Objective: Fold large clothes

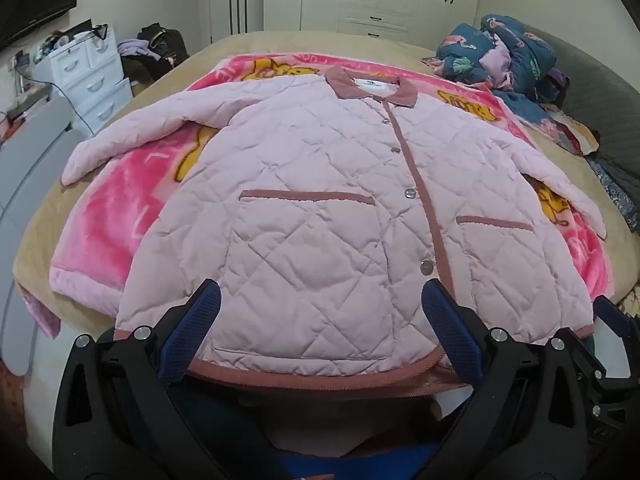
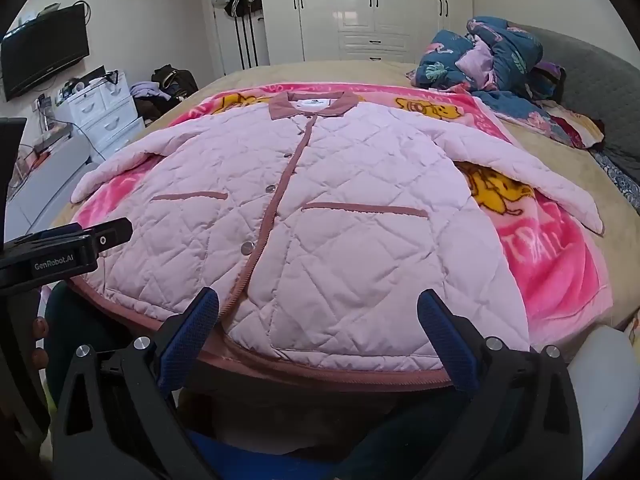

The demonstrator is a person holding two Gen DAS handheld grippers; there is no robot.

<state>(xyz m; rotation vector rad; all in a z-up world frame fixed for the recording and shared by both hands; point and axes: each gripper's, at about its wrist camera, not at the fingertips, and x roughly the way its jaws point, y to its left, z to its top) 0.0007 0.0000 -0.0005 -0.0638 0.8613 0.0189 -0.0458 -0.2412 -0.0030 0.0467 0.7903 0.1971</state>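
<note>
A big pink quilted jacket lies flat on a bright pink cartoon blanket, and the blanket is spread on a wide bed with a tan cover. The jacket is buttoned up, with its dark pink collar at the far end and its hem at the near edge of the bed. Both sleeves are spread out, one to the left and one to the right. Two pockets with dark pink trim sit on the front. The left hand-held gripper hangs over the near left part of the jacket, tipped down toward it. Its two blue fingers are spread wide apart, and nothing is held between them; the hem shows in the gap. The right hand-held gripper hangs over the near right part of the jacket, tipped down in the same way. Its blue fingers are also spread wide and hold nothing. The two tools are side by side: the right wrist view shows the left one at its left edge, with some fingertips of the person's hand just under it. A pile of dark blue bedding lies at the far right of the bed. White drawers stand on the left, and a white wardrobe fills the far wall.
</note>
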